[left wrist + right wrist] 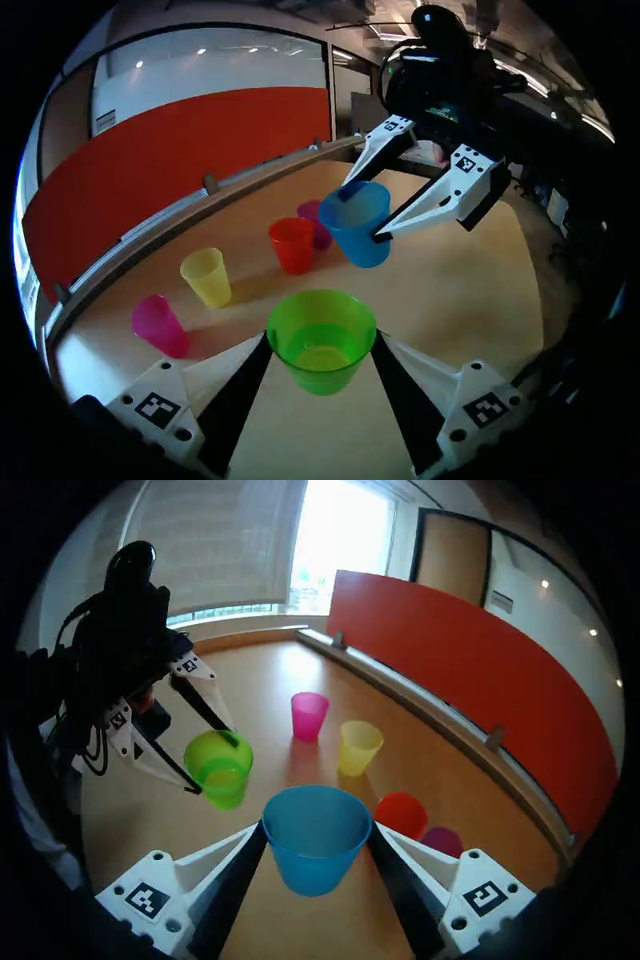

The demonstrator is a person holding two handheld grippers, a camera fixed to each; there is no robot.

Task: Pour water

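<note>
Glossy plastic green cup point(322, 370), table point(468, 292) — smooth wood

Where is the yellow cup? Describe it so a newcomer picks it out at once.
Find the long red wall panel running along one edge of the wooden table. Four cups stand in a row beside it; the yellow cup stands upright between the pink cup and the red cup. It is the only pale yellow, translucent one.

Wooden table point(464, 288), red partition point(160, 160) along edge, bright window point(340, 536), lowered blind point(216, 544), ceiling spotlights point(200, 50).
</note>
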